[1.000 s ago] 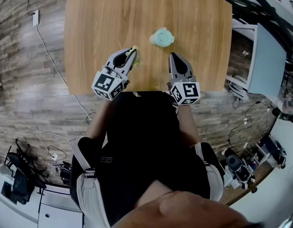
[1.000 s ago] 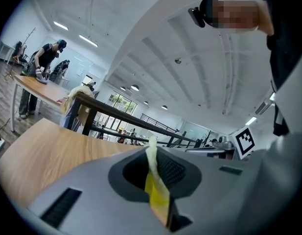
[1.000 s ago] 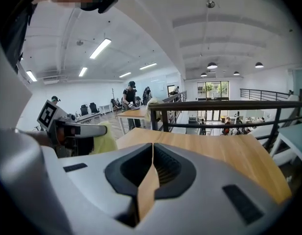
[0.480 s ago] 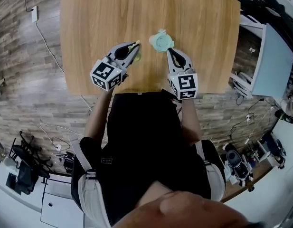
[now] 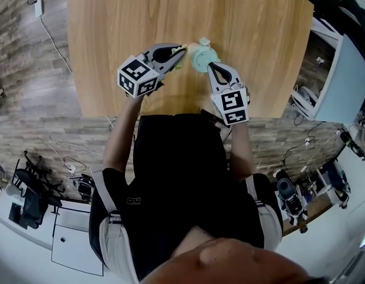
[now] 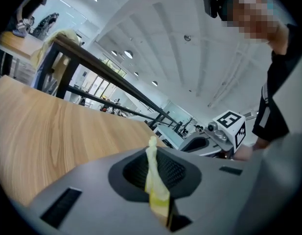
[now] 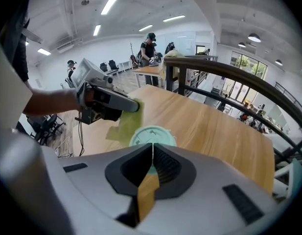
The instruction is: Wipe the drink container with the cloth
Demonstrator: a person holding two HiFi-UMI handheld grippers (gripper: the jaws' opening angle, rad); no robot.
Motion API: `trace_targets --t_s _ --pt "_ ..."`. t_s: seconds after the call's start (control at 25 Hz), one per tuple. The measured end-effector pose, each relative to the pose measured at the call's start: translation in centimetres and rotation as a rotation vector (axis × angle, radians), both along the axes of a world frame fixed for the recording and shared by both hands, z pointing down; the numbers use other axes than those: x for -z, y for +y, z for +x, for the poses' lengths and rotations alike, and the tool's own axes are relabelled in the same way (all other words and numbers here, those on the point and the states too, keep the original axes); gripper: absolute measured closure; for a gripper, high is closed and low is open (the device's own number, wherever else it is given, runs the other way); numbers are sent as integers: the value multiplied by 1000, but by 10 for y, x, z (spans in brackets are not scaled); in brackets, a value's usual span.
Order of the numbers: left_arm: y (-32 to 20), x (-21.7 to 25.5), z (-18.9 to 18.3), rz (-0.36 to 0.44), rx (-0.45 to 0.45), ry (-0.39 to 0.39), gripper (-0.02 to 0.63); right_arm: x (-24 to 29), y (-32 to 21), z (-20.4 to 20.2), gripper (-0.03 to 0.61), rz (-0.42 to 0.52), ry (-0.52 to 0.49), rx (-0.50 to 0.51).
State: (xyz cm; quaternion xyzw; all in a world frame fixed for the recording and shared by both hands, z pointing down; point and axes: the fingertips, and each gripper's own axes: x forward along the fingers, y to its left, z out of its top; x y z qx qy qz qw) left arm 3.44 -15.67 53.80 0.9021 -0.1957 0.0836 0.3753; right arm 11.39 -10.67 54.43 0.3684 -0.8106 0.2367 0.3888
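Observation:
A mint-green drink container (image 5: 201, 57) with a round lid (image 7: 151, 134) stands on the wooden table (image 5: 123, 16), near its front edge. My left gripper (image 5: 183, 51) is shut on a yellow-green cloth (image 6: 155, 185). It holds the cloth (image 7: 125, 124) against the container's left side. My right gripper (image 5: 210, 67) is just in front of the container on the right. Its jaws meet at the tips (image 7: 151, 146) with nothing held between them. The container's body is mostly hidden behind the right jaws in the right gripper view.
The table's front edge (image 5: 170, 112) runs just behind both grippers, against the person's body. Cables (image 5: 49, 34) lie on the wood-plank floor to the left. A white panel (image 5: 342, 70) stands right of the table. People work at distant tables (image 7: 148, 50).
Both grippers have moved forward over the table to the container. The left one has brought the cloth up to its left side, and the right one has closed in on its near side.

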Motion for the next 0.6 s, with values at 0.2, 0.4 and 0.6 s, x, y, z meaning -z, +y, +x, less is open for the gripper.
trace_targets --t_s 0.2,0.4,0.6 --pt "-3 -12 20 -67 -162 54 571 -3 -3 -4 546 -30 -6 23" --pt "-4 -18 32 -133 -245 113 571 0 -5 -5 546 -27 -34 4" --pt "-2 -29 42 -191 -287 167 571 -1 -6 -5 546 -47 -63 0"
